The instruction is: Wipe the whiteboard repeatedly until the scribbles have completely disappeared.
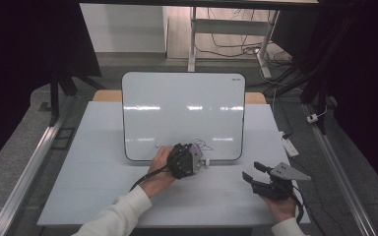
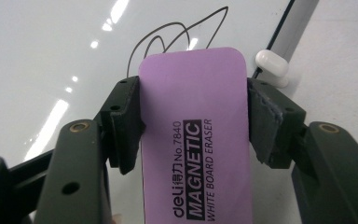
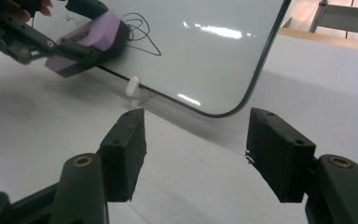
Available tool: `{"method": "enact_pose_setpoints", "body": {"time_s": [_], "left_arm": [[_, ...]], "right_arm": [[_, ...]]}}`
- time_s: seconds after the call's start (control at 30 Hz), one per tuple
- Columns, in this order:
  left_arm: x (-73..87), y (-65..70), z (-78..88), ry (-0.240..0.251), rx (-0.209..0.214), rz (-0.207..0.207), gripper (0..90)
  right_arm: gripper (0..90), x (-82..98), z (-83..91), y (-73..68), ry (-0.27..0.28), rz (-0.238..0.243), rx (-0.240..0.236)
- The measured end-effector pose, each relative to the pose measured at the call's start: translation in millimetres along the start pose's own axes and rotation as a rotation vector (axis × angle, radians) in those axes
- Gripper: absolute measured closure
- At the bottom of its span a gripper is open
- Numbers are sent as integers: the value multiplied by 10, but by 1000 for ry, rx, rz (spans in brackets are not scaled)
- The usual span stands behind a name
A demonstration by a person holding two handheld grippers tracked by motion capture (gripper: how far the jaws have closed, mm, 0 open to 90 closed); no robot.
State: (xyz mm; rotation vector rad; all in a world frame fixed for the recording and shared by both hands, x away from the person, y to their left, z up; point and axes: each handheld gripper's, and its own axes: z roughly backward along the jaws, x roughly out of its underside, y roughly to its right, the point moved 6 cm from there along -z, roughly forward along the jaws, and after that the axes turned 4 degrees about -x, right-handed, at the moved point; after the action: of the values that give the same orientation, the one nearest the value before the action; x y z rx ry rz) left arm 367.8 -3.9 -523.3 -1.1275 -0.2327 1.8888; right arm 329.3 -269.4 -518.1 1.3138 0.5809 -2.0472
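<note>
Left tongs (image 2: 193,121) clamped on purple eraser (image 2: 196,140), both pads against its sides. Eraser tip over black scribble (image 2: 168,39) on whiteboard (image 2: 51,46); white peg (image 2: 271,63) at board's edge.

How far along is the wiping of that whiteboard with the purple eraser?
Done: the left gripper is shut on the purple magnetic whiteboard eraser, brought up to the upright white whiteboard. In hand: the eraser sits just beside the black marker scribble. Left: the scribble looks unwiped. The right gripper rests open on the white table, holding nothing.
</note>
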Motion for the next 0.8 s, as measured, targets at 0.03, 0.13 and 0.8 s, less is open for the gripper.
{"method": "enact_pose_setpoints", "body": {"time_s": [0.03, 0.13, 0.8], "left_arm": [[32, -80, 23, -6, -6, 23, 406], [178, -378, 120, -18, -22, 128, 406], [629, -466, 252, -35, 134, 284, 407]], "right_arm": [[371, -1, 5, 2, 0, 1, 1], [371, 5, 10, 12, 3, -5, 1], [371, -8, 19, 15, 10, -3, 6]]}}
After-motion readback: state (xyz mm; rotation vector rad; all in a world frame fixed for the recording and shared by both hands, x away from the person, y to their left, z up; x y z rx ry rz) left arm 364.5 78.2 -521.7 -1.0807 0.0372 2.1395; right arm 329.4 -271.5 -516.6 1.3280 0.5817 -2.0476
